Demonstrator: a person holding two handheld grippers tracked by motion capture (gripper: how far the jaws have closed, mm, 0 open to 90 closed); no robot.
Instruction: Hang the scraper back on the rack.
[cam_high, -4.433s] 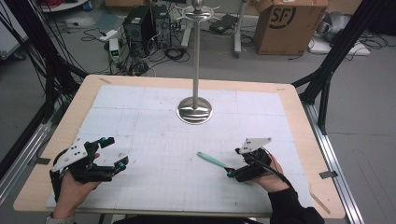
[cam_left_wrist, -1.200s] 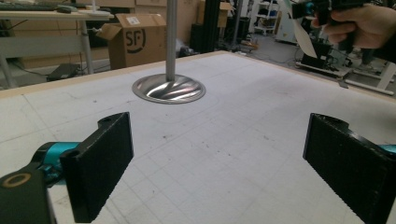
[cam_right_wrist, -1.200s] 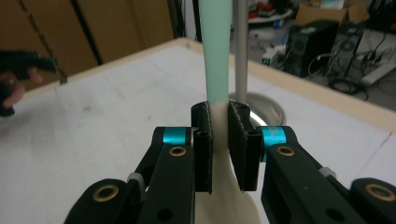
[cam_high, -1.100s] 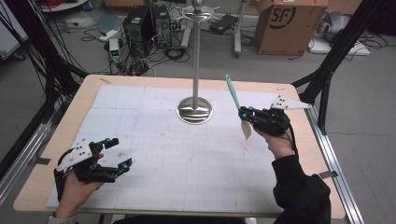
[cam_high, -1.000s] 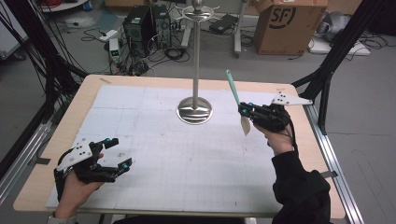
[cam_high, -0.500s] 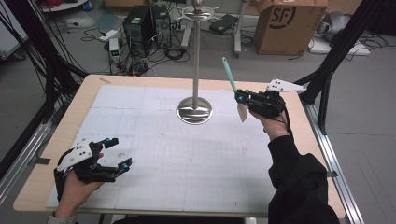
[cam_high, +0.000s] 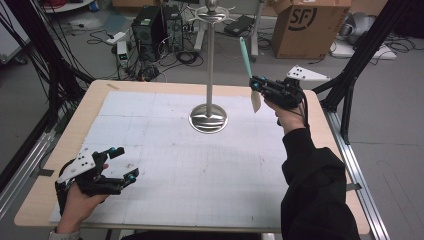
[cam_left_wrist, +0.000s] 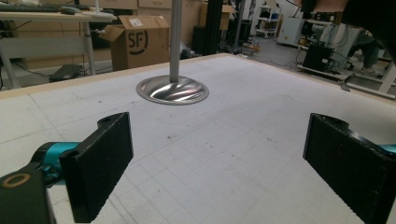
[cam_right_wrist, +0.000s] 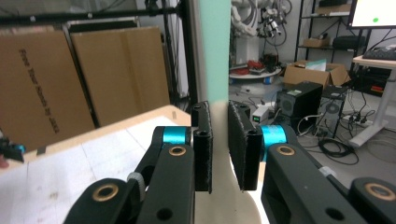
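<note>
We are in a lab. We see a computer tower (cam_high: 150, 25) and loose cables (cam_high: 187, 55) on the floor, cardboard boxes (cam_high: 305, 25), black metal frames (cam_high: 357, 60), and a gridded desk (cam_high: 150, 125).

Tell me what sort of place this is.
Most likely a robotics lab or workshop. A gridded work table stands among loose cables and a computer tower on the floor, with cardboard boxes behind and black frame struts around it.

Spatula (cam_high: 248, 75) mint-green handled, cream bladed; stand (cam_high: 208, 118) silver.
</note>
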